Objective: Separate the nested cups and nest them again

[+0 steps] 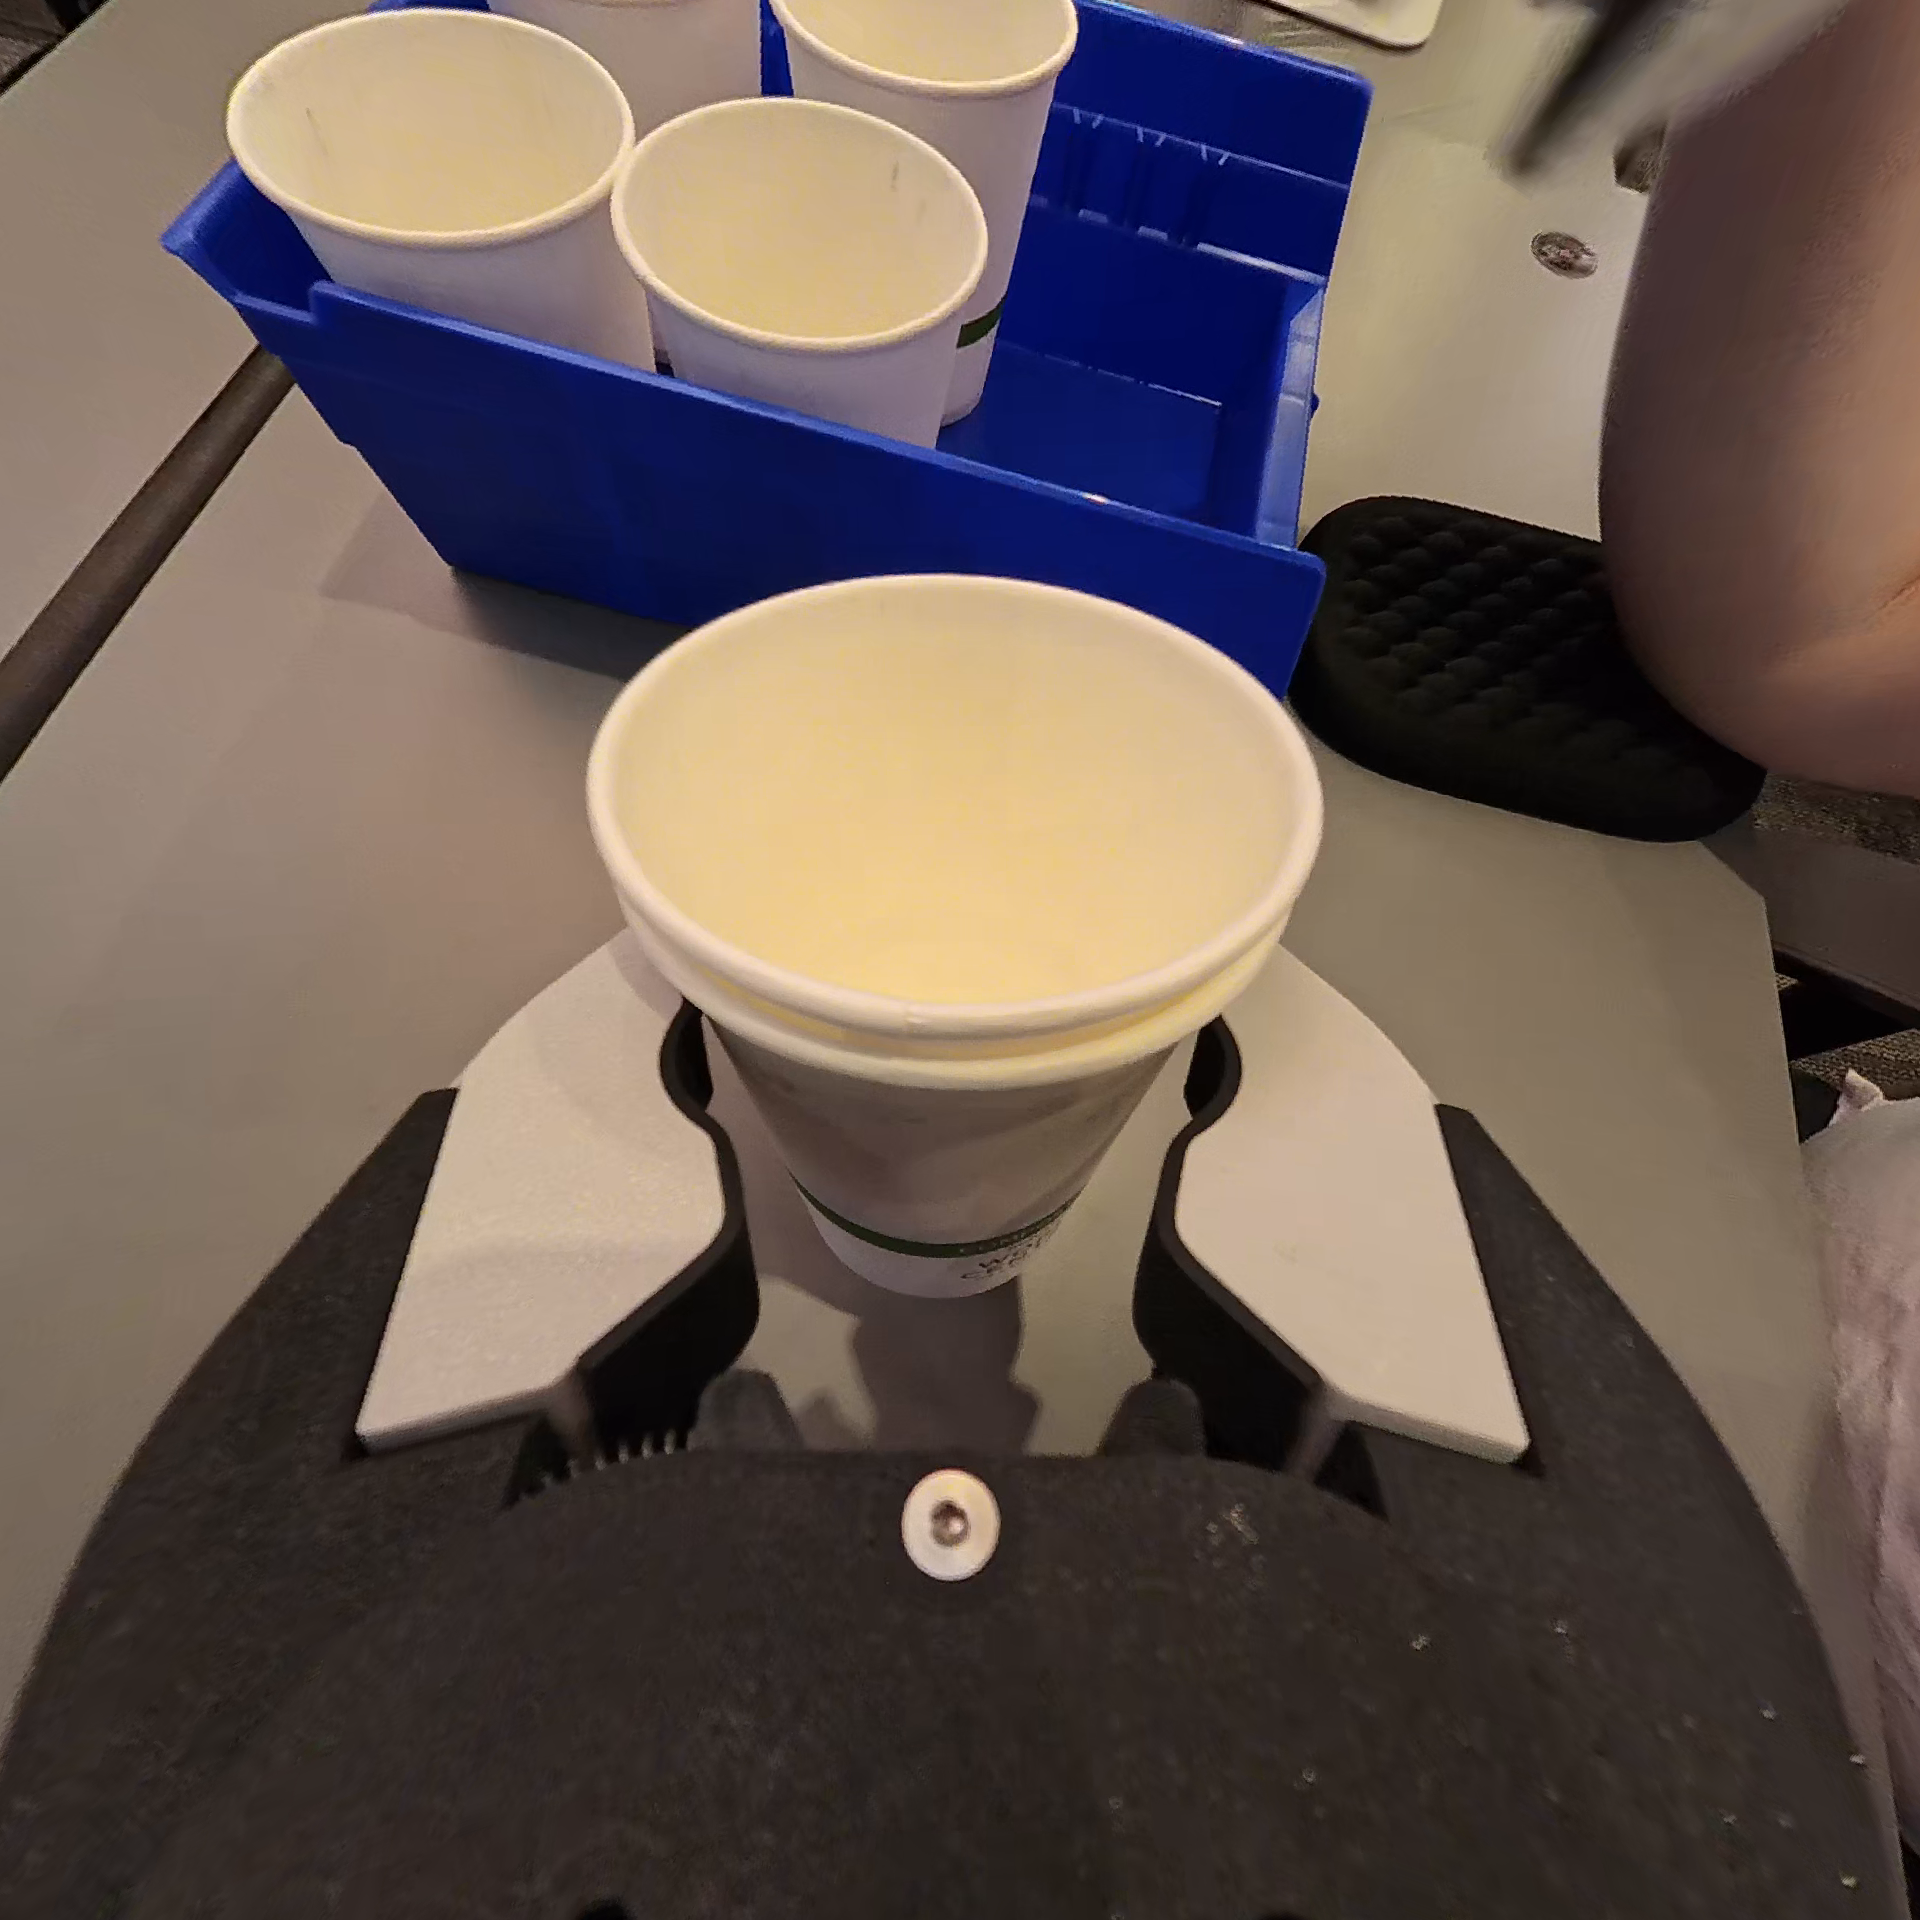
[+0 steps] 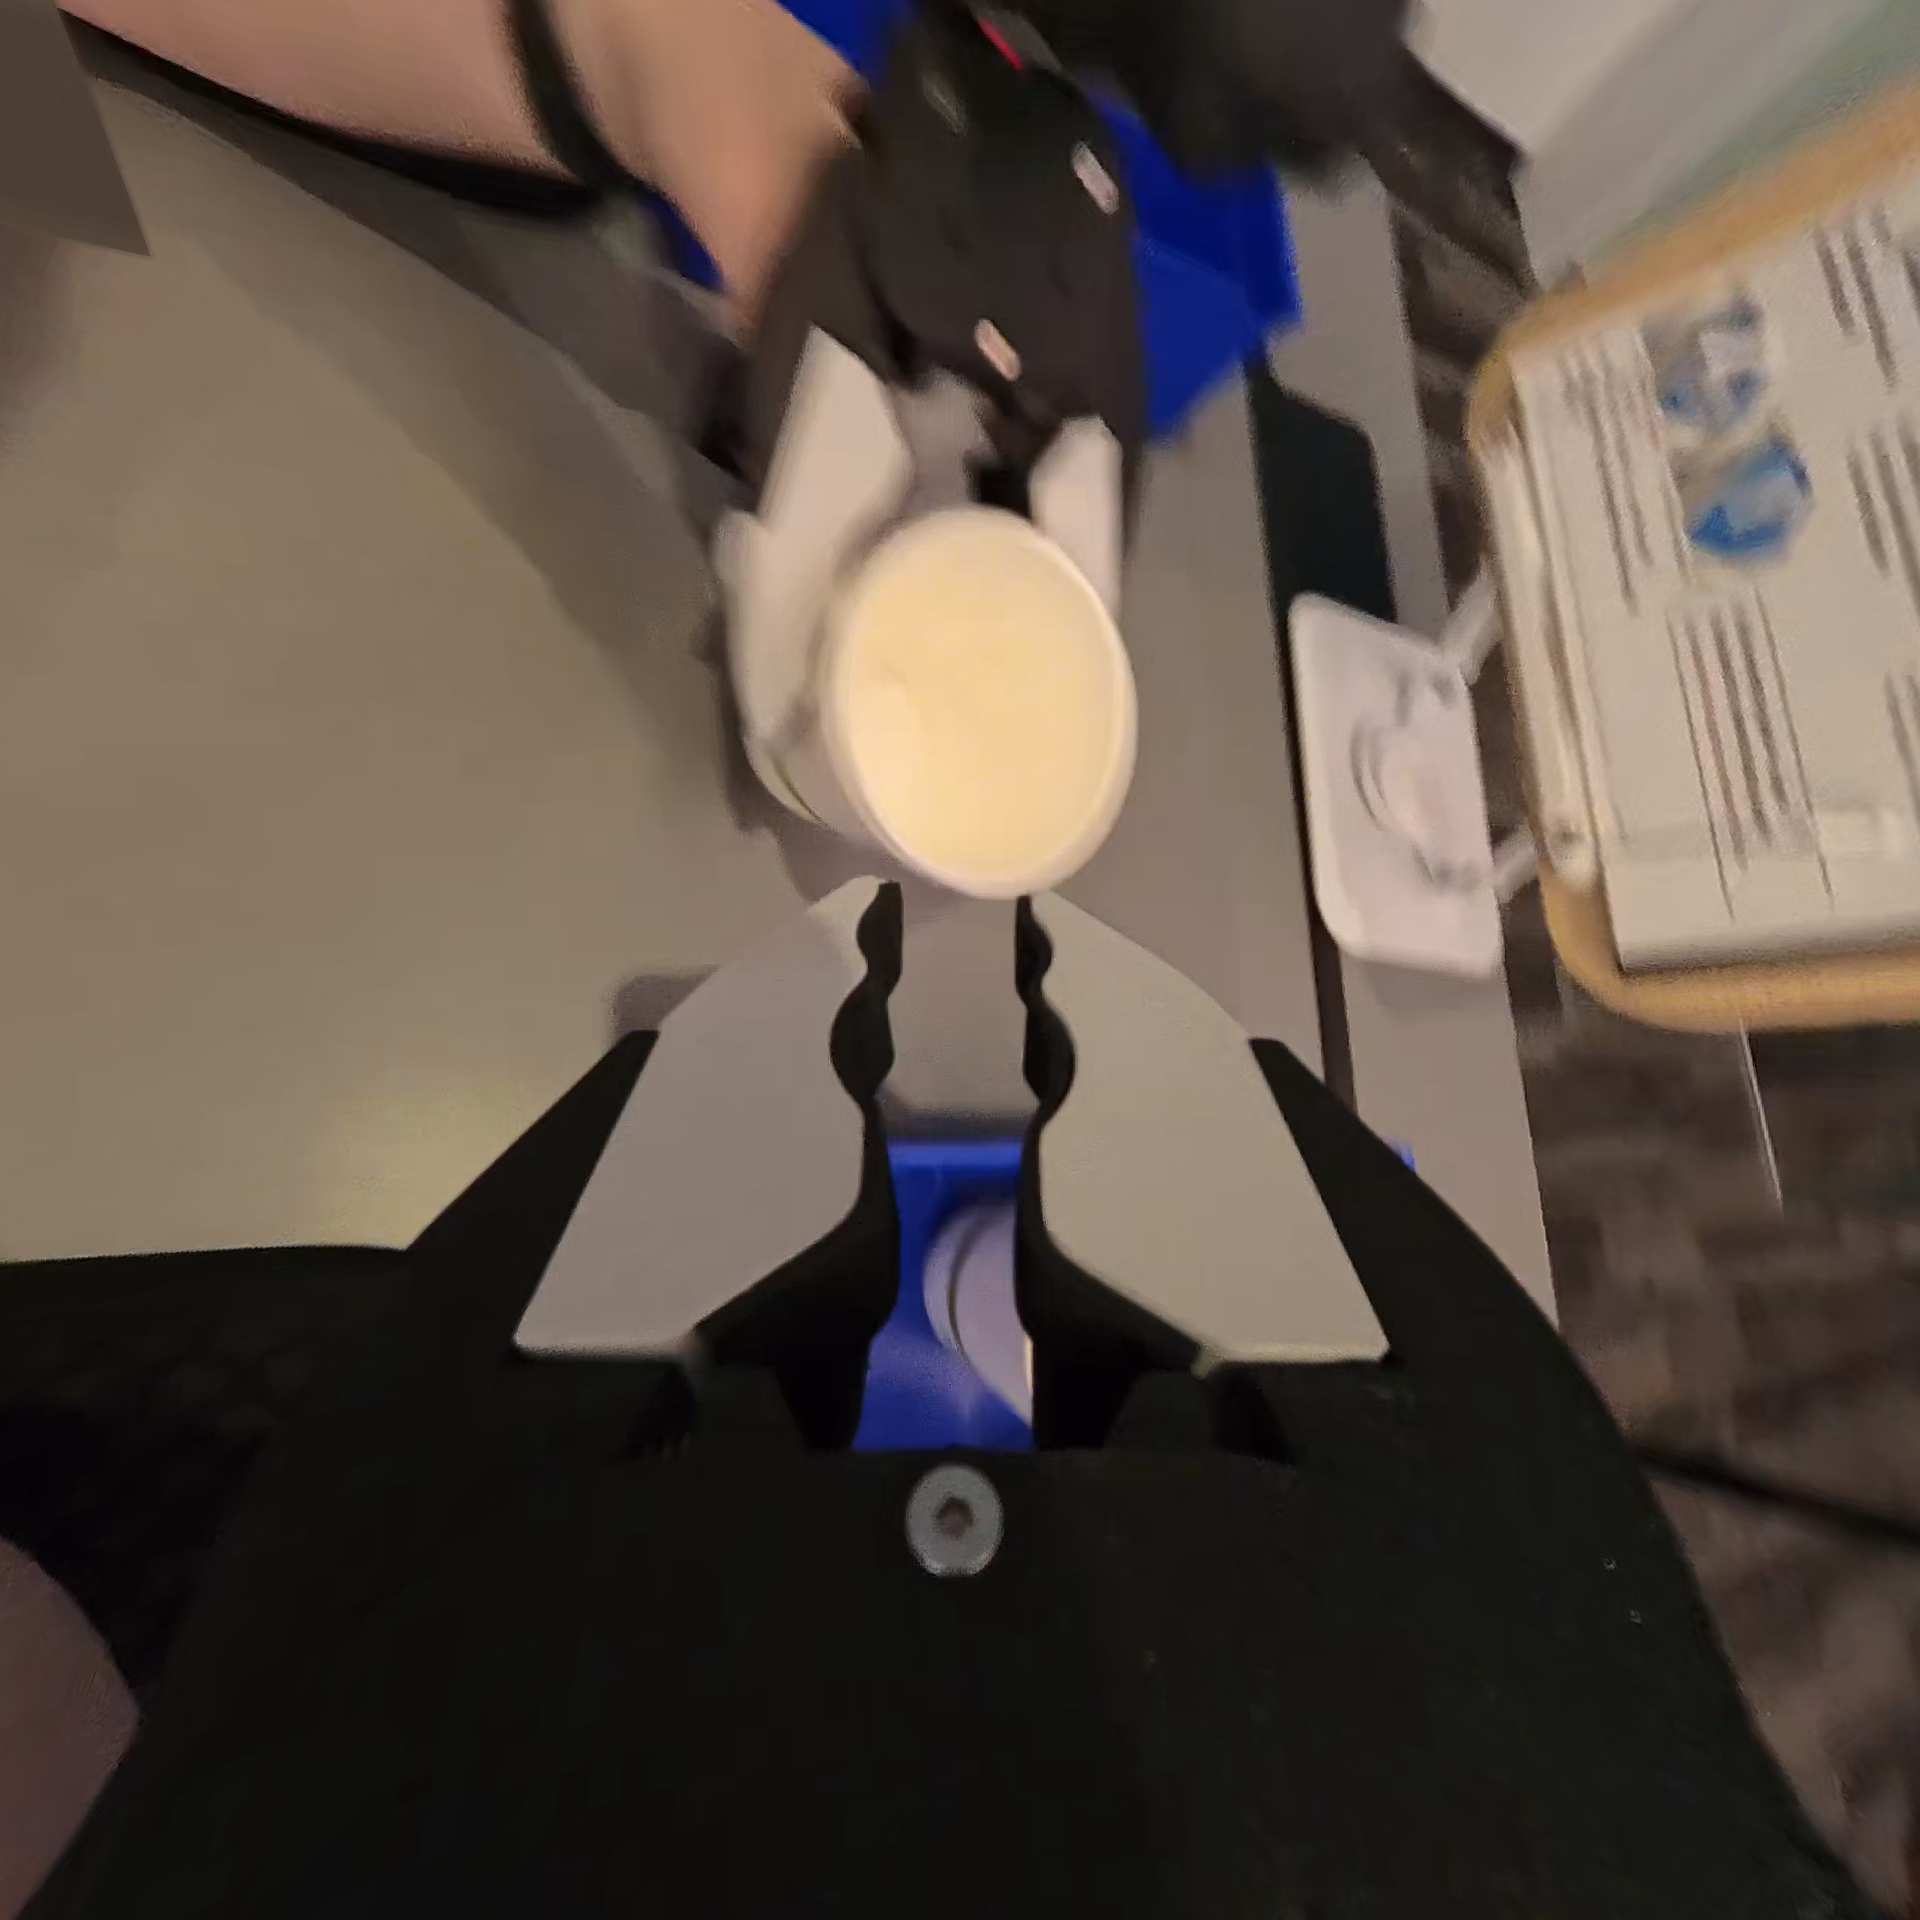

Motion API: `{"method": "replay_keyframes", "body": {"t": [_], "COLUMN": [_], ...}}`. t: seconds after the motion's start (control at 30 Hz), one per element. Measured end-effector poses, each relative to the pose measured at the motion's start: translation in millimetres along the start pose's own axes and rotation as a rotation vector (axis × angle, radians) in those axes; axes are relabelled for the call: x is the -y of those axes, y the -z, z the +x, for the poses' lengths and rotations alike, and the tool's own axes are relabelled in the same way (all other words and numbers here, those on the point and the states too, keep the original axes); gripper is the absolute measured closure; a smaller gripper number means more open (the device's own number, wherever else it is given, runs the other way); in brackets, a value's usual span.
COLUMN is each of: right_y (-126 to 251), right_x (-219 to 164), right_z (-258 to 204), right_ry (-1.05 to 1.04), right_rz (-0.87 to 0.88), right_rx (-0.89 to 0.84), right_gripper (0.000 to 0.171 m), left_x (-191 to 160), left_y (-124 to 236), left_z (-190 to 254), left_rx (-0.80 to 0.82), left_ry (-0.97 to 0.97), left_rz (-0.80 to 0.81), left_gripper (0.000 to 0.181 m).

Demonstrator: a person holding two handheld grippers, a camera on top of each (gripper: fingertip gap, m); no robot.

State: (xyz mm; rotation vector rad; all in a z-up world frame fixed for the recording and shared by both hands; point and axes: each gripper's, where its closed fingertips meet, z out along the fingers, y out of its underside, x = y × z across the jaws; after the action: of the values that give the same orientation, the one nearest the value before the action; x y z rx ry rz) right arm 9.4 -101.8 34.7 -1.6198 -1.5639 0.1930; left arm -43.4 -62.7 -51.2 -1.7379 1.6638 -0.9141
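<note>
A nested stack of white paper cups (image 1: 951,831) with a green band near the base shows at least two rims one over the other. My left gripper (image 1: 951,1039) is shut on the lower wall of the stack and holds it upright above the grey table (image 1: 312,935). In the right wrist view the same stack (image 2: 987,707) is seen mouth-on, held by the left gripper (image 2: 935,312). My right gripper (image 2: 956,914) has a narrow gap between its jaws, holds nothing, and its tips sit just short of the stack's rim.
A blue bin (image 1: 727,488) behind the stack holds several single white cups (image 1: 800,239). A black textured pad (image 1: 1507,665) lies to the right, and a person's arm (image 1: 1766,416) above it. A white square object (image 2: 1392,779) and a framed sheet (image 2: 1714,623) lie off the table's edge.
</note>
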Motion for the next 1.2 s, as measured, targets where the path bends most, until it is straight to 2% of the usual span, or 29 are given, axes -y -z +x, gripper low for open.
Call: {"method": "replay_keyframes", "body": {"t": [0.07,0.13,0.43,0.73,0.9,0.97,1.13,1.2], "right_y": [-12.7,-27.0,-60.7,-60.2,-36.9,-19.2,58.6,82.1], "right_x": [24.6,33.7,19.9,17.6,29.1,27.6,22.7,4.0], "right_z": [-20.5,-32.4,-33.7,-32.3,-19.2,-5.8,4.8,1.6], "right_ry": [0.093,0.129,0.07,0.044,0.028,0.009,-0.068,-0.126], "right_rz": [0.029,0.004,-0.103,-0.138,-0.05,-0.055,-0.062,-0.142], "right_rx": [0.071,0.117,0.169,0.175,0.094,-0.001,-0.25,-0.323], "right_gripper": [0.154,0.156,0.163,0.168,0.168,0.168,0.168,0.168], "left_x": [-0.1,0.4,2.3,4.5,-3.1,-6.8,-12.5,-13.2], "left_y": [-0.5,-0.5,0.6,0.3,-0.2,-3.2,-5.3,-5.7], "left_z": [0.9,2.0,6.6,6.7,-1.9,-2.8,-8.1,-7.9], "left_rx": [-0.001,-0.002,-0.001,0.006,0.067,0.074,0.104,0.097], "left_ry": [-0.003,-0.006,-0.035,-0.04,-0.075,-0.08,-0.094,-0.087], "left_rz": [-0.002,-0.001,-0.006,0.006,-0.044,-0.064,-0.096,-0.097], "left_gripper": [0.09,0.09,0.09,0.09,0.091,0.091,0.091,0.091]}}
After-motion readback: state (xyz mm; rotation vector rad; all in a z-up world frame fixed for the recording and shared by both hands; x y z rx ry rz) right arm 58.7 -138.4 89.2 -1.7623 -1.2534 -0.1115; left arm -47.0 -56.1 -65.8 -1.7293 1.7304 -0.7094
